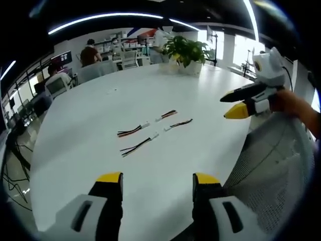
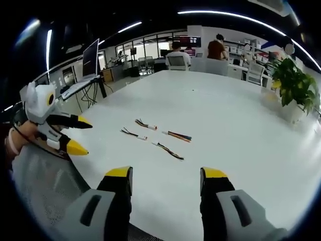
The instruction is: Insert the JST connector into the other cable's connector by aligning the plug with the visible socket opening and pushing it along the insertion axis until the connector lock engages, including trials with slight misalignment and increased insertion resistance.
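Four short wire pieces with small white plugs lie near the middle of the big round white counter [image 1: 100, 125], in two pairs. In the left gripper view, one pair [image 1: 146, 123] lies farther off and the other pair [image 1: 154, 135] sits closer. Nothing is picked up yet.

The left tool [image 1: 158, 183] hangs over the near edge with its yellow-tipped jaws wide apart, holding nothing. The right tool [image 2: 166, 181] is the same, open and empty, well back from the wires [image 2: 156, 135].

I think the first job is to grab one wire with each tool. It would help to pinch each wire just behind its white plug, so the plug stays stiff. Then the plug and hole can line up straight before pushing. A green leafy plant in a white pot [image 1: 188, 52] stands at the far side.
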Demonstrator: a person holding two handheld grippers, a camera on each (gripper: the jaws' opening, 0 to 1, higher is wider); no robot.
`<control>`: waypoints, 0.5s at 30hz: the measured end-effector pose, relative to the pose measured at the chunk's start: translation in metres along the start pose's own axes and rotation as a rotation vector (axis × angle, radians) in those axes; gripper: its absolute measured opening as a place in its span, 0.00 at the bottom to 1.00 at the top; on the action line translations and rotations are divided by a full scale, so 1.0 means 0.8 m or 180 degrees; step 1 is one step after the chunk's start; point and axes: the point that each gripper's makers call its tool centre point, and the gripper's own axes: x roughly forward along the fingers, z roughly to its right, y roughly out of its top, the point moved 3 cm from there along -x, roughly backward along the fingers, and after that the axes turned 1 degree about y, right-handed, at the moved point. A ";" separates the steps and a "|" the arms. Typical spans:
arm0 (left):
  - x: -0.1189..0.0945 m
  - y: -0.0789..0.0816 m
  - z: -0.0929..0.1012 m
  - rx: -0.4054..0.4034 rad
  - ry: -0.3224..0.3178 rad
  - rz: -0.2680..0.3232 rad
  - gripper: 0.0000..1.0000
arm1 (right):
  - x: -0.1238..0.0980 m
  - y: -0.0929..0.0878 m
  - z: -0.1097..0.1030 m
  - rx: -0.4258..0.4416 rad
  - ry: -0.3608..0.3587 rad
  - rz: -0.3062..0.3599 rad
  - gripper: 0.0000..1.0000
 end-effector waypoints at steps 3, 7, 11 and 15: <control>0.000 0.000 0.000 0.0013 -0.0001 -0.0007 0.52 | 0.001 0.000 -0.001 -0.0024 0.0014 -0.0008 0.51; 0.000 -0.001 0.001 0.0015 -0.0009 -0.0014 0.52 | 0.001 -0.001 -0.002 -0.0041 0.0029 -0.0022 0.51; -0.004 0.003 -0.002 -0.0082 0.0014 0.0060 0.52 | 0.002 -0.001 -0.004 -0.0070 0.0034 -0.0030 0.50; -0.006 0.006 -0.004 -0.0124 0.0026 0.0104 0.52 | 0.002 -0.001 -0.006 -0.0187 0.0022 -0.0043 0.50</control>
